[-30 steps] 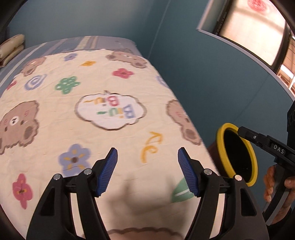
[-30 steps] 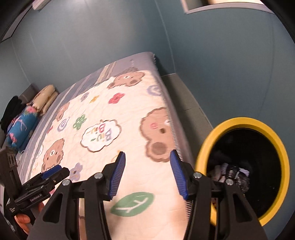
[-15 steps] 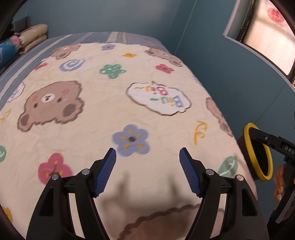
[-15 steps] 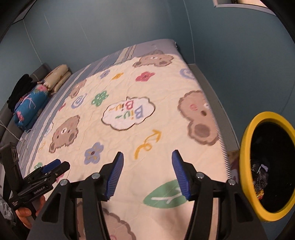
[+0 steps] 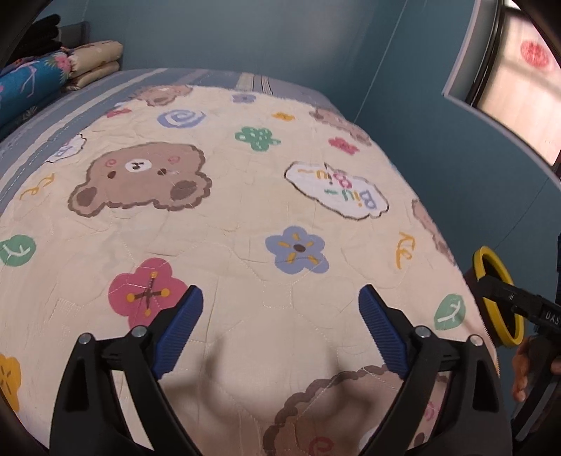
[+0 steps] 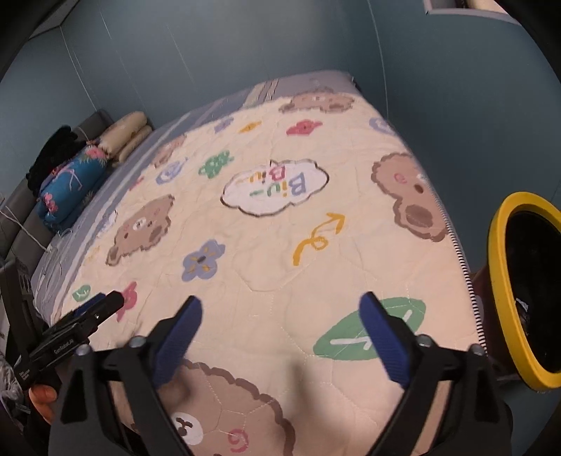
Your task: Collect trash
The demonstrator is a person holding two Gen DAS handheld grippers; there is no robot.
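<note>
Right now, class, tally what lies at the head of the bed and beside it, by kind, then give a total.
Blue floral pillow: 1
Folded beige quilt: 1
Black cloth pile: 1
Yellow-rimmed bin: 1
Total: 4

A home bedroom: bed (image 5: 224, 80) under cartoon-bear quilt (image 5: 245, 217), folded bedding (image 5: 98, 59), blue walls (image 5: 217, 31), window (image 5: 519, 73).
</note>
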